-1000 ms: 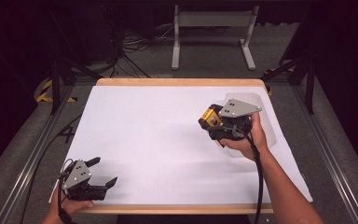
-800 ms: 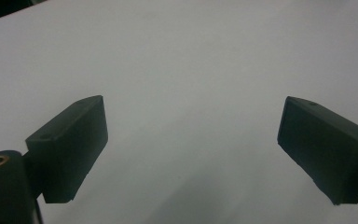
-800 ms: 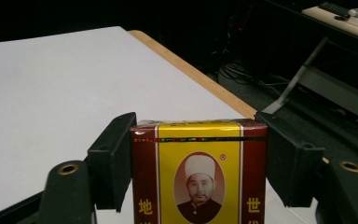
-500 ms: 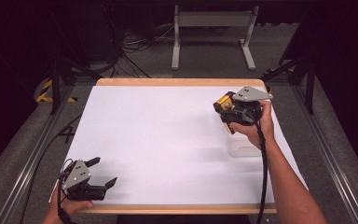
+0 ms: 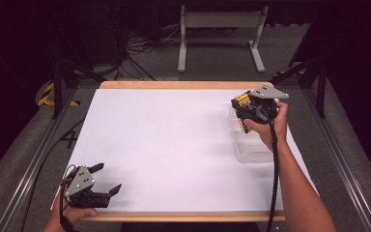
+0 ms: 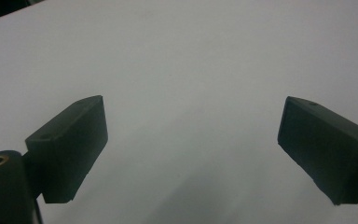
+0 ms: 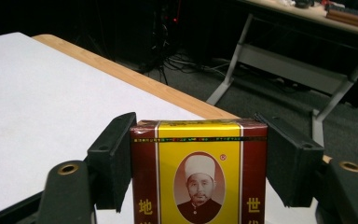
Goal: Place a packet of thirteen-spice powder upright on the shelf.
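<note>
the right gripper clamps a red and yellow box above a clear container at the table's far right; the box's lower part is cut off in the right gripper view. the left gripper rests near the front left corner, jaws wide apart.

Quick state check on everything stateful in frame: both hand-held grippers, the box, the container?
Left hand-held gripper: open, empty, near the table's near-left corner.
Right hand-held gripper: shut on the yellow and red box.
Yellow and red box: clamped, lifted off the table.
Clear plastic container: on the table, below the right hand.
</note>
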The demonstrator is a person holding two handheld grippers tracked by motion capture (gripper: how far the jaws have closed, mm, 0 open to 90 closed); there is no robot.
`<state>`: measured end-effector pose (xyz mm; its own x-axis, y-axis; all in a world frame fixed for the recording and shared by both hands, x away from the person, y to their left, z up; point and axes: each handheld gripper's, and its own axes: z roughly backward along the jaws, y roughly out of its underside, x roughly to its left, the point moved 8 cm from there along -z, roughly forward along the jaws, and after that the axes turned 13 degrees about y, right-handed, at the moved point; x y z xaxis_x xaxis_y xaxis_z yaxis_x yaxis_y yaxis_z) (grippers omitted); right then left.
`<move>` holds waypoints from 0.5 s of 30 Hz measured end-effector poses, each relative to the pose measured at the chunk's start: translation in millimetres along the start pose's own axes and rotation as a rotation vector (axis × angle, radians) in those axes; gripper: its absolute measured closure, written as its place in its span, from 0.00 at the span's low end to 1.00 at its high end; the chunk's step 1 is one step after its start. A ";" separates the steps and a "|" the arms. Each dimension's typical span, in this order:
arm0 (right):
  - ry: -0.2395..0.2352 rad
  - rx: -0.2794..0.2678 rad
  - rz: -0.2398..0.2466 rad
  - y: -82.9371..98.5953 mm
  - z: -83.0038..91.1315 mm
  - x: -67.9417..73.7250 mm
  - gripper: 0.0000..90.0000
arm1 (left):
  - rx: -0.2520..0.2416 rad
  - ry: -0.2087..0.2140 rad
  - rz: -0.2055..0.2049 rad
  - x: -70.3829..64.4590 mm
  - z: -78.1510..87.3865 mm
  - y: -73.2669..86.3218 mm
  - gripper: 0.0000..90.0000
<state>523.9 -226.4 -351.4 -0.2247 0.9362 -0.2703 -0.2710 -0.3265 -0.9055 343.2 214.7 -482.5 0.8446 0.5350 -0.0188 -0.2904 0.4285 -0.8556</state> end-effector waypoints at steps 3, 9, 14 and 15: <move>0.011 0.016 -0.013 4.6 -4.5 -4.4 0.36 | 0.000 -0.002 0.001 0.0 -0.4 0.3 0.10; 0.023 0.032 -0.032 9.6 -9.6 -10.6 0.36 | -0.002 -0.001 0.000 0.3 0.4 0.2 0.10; 0.031 0.043 -0.046 12.3 -9.0 -15.1 0.36 | -0.003 -0.002 0.000 0.1 0.8 0.1 0.10; 0.037 0.040 -0.048 12.3 -8.7 -16.4 0.36 | -0.004 -0.002 0.000 0.1 0.8 0.0 0.10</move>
<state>532.4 -244.7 -360.9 -0.1762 0.9547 -0.2398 -0.3178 -0.2857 -0.9041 342.9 215.3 -482.1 0.8439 0.5361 -0.0179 -0.2887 0.4259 -0.8575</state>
